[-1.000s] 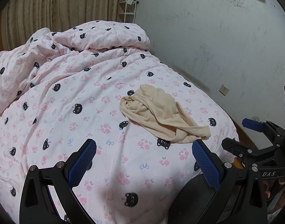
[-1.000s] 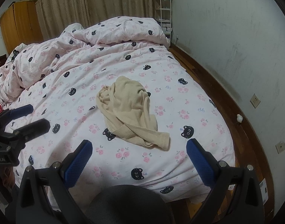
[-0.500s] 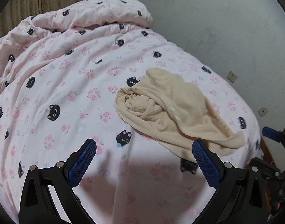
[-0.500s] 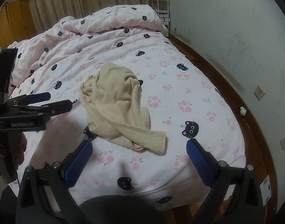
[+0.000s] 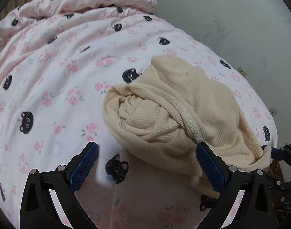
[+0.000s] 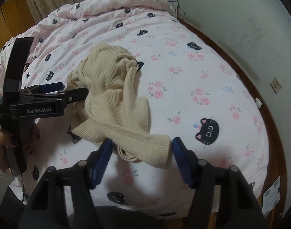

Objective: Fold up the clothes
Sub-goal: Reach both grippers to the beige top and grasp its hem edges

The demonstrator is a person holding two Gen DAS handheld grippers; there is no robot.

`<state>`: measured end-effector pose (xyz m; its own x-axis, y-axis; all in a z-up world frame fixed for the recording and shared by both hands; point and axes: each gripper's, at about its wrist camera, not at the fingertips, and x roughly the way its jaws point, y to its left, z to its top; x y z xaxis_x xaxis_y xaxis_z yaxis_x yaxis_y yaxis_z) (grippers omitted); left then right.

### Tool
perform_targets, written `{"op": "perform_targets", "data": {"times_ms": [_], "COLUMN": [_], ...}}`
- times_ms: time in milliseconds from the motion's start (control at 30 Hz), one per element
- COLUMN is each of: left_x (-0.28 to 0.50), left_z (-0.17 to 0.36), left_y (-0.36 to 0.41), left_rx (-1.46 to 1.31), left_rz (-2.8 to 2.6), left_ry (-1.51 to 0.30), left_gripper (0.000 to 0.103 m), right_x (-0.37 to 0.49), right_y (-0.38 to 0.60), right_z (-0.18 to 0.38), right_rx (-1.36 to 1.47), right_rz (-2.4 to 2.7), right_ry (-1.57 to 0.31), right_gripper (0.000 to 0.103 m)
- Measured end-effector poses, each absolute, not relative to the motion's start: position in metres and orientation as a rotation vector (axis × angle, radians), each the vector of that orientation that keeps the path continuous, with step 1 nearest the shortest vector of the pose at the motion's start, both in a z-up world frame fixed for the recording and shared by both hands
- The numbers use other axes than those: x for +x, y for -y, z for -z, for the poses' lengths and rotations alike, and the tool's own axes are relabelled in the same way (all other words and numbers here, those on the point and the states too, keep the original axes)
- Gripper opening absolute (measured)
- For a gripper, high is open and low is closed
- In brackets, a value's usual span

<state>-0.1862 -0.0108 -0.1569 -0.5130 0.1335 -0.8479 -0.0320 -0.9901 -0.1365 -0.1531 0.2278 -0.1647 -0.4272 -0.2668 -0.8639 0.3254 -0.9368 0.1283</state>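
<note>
Cream top (image 6: 115, 87) crumpled on the bed (image 6: 202, 80), its cuff between the closing right gripper (image 6: 142, 159) jaws, left gripper (image 5: 147, 164) wide apart beside it

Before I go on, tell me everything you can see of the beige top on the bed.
The beige top is a ribbed knit garment, crumpled and twisted in a heap on the pink cat-print duvet, not yet folded. A stitched hem band runs across its bunched middle. One sleeve trails toward the bed's near edge, and its cuff lies between the closing jaws of the right gripper. The left gripper is open at the other side of the heap.
</note>
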Motion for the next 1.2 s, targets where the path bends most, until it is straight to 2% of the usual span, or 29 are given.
{"op": "perform_targets", "data": {"times_ms": [67, 167, 200, 267, 333, 500, 633, 900, 1200], "left_x": [-0.187, -0.187, -0.186, -0.184, -0.182, -0.174, -0.163, -0.117, -0.024], "left_z": [0.160, 0.159, 0.158, 0.154, 0.150, 0.137, 0.122, 0.076, 0.055], "left_y": [0.009, 0.008, 0.008, 0.010, 0.012, 0.012, 0.014, 0.042, 0.128], "left_rx": [-1.495, -1.483, -1.477, -1.457, -1.440, -1.400, -1.341, -1.186, -1.157], "left_rz": [-2.652, -2.658, -2.655, -2.645, -2.639, -2.618, -2.626, -2.744, -2.903], "left_ry": [0.161, 0.159, 0.177, 0.221, 0.251, 0.290, 0.319, 0.396, 0.591], "left_gripper": [0.102, 0.101, 0.098, 0.082, 0.052, 0.013, 0.007, 0.006, 0.006], "right_x": [-0.155, -0.156, -0.155, -0.154, -0.152, -0.144, -0.134, -0.112, -0.072], "right_y": [-0.227, -0.223, -0.221, -0.217, -0.213, -0.209, -0.205, -0.188, -0.115], "right_z": [0.168, 0.170, 0.170, 0.168, 0.164, 0.152, 0.138, 0.098, 0.072], "right_rx": [1.442, 1.442, 1.440, 1.424, 1.409, 1.375, 1.332, 1.208, 1.108], "right_rz": [2.371, 2.338, 2.332, 2.332, 2.328, 2.318, 2.316, 2.289, 2.092], "right_ry": [-0.082, -0.096, -0.107, -0.128, -0.137, -0.116, -0.111, -0.114, -0.125], "right_gripper": [0.041, 0.024, 0.021, 0.016, 0.014, 0.014, 0.014, 0.014, 0.014]}}
